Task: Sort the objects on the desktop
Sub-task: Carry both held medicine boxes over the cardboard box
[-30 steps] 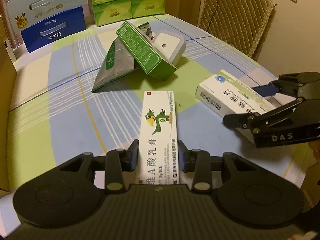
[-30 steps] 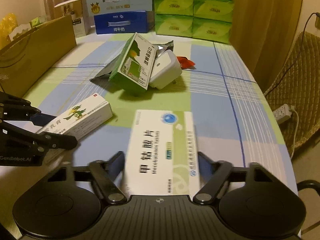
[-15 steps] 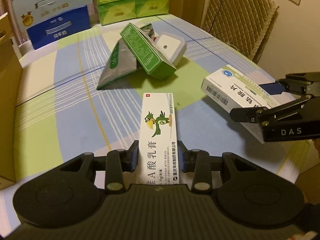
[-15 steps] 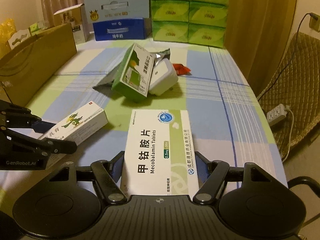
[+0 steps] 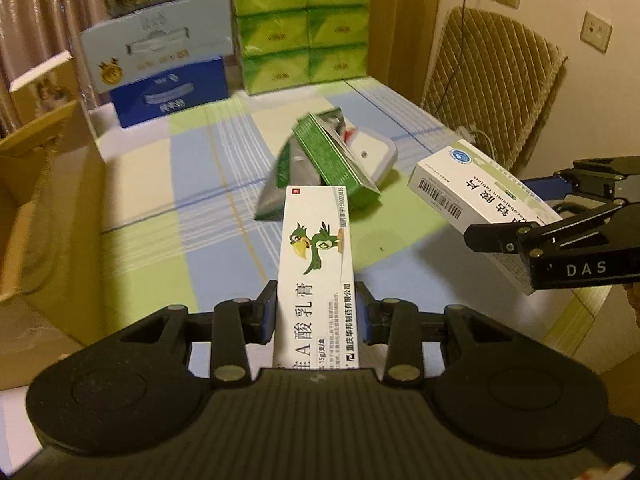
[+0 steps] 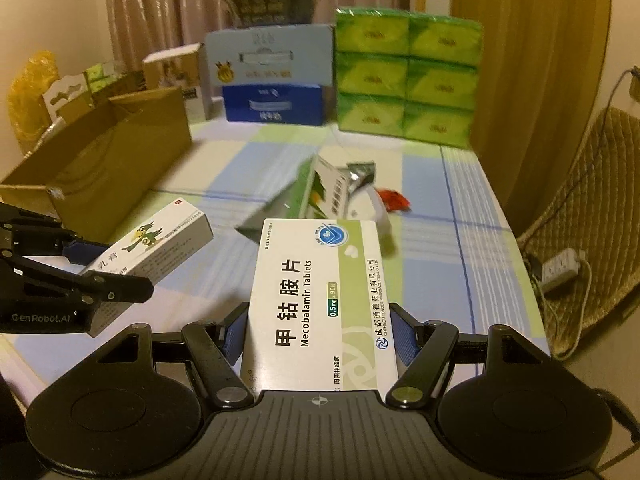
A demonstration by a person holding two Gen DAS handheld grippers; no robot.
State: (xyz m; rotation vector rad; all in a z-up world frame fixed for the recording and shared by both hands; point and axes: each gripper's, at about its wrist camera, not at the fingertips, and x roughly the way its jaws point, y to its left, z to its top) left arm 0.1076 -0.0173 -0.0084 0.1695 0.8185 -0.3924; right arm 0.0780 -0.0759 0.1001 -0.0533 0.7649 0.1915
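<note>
Well, left gripper (image 5: 316, 312) clenched a long white parrot-print ointment box (image 5: 318, 264) and right gripper (image 6: 318, 334) a wide white-green tablet carton (image 6: 320, 304), both gripped near one end, so either likely could tip toward 12 o'clock.

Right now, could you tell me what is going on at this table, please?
A person is sorting medicine boxes with two hand-held claws. The left claw is shut on the parrot box, and the right claw is shut on the Mecobalamin box; both boxes are held above the table. A green box, a foil pouch and a white case lie piled mid-table. An open carton stands to the left.
</note>
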